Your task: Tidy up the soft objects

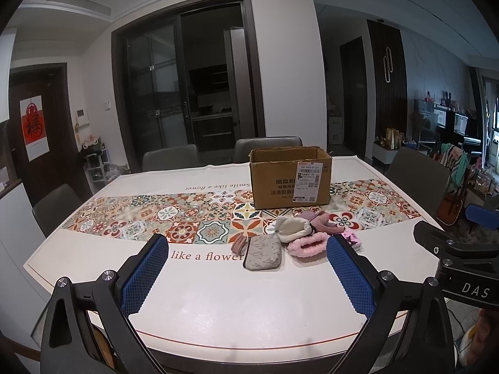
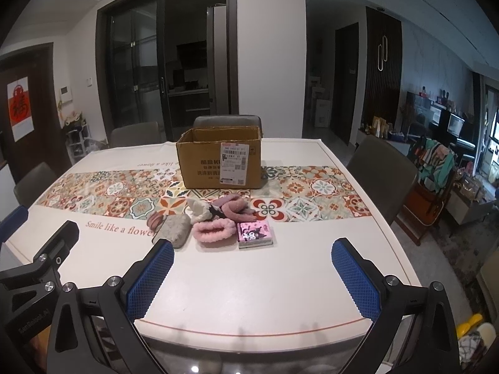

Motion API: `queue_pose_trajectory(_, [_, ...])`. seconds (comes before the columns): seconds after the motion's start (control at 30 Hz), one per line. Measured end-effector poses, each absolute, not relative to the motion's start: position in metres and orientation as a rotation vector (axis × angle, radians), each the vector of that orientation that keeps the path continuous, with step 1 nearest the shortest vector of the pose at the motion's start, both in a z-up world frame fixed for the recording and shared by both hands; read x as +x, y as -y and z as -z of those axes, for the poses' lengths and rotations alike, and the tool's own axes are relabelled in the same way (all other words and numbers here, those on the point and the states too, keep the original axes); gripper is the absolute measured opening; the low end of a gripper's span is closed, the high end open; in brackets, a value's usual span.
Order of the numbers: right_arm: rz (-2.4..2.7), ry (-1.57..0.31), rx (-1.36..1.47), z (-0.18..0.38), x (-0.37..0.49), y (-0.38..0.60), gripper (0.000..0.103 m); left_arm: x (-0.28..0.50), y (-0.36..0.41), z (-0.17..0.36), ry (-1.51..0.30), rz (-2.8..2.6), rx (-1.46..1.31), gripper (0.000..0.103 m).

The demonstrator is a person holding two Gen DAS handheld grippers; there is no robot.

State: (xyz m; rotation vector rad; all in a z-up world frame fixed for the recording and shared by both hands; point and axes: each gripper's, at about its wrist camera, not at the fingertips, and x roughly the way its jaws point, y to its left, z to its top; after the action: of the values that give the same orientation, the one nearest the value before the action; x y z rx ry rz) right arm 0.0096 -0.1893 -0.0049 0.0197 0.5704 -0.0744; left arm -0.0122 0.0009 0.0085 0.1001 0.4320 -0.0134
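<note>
Tabletop pile: items overlapping, indistinct

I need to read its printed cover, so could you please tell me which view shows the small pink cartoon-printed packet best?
The right wrist view: the small pink cartoon-printed packet lies fully exposed. In the left wrist view, a blue finger pad hides most of it.

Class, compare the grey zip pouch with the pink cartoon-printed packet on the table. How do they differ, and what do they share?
The grey zip pouch is muted grey fabric with a faint leafy pattern; the pink cartoon-printed packet is bright pink with a dark cartoon figure. The pouch has rounded corners and looks soft; the packet is square-edged and boxy. The pouch lies at the left end of the pile, the packet at the right. Both lie flat on the table, in front of the cardboard box.
</note>
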Motion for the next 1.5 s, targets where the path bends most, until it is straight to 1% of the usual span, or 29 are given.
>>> queue_pose_trajectory(1.5, [0.071,-0.562,0.011,0.0064,0.0145,0.1916,0.103,-0.0075,0.0055,-0.0039,-0.44,0.015,0.106,0.103])
